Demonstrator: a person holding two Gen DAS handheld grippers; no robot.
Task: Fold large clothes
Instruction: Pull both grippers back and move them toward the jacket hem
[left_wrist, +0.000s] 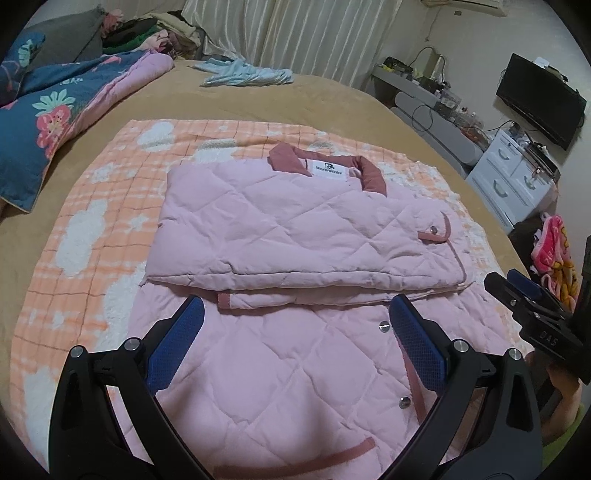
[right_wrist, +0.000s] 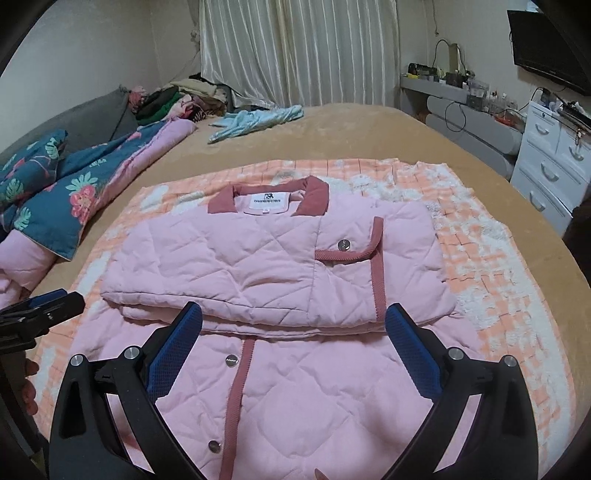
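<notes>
two sides of the pink jacket (left_wrist: 295, 236) are folded in already; it lies on the bed (left_wrist: 332, 99). the bottom half is left. left gripper (left_wrist: 295, 317) and right gripper (right_wrist: 293, 325) fingers are spread wide, holding nothing.

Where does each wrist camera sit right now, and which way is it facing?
Left wrist: above the near hem, looking across the pink quilted jacket toward the curtains; its own open left gripper frames it, the right gripper at right.
Right wrist: slightly further right, same heading; the open right gripper frames it, the left gripper's tip at left.
Shared: jacket, checked blanket, beige bed, light blue garment.
</notes>
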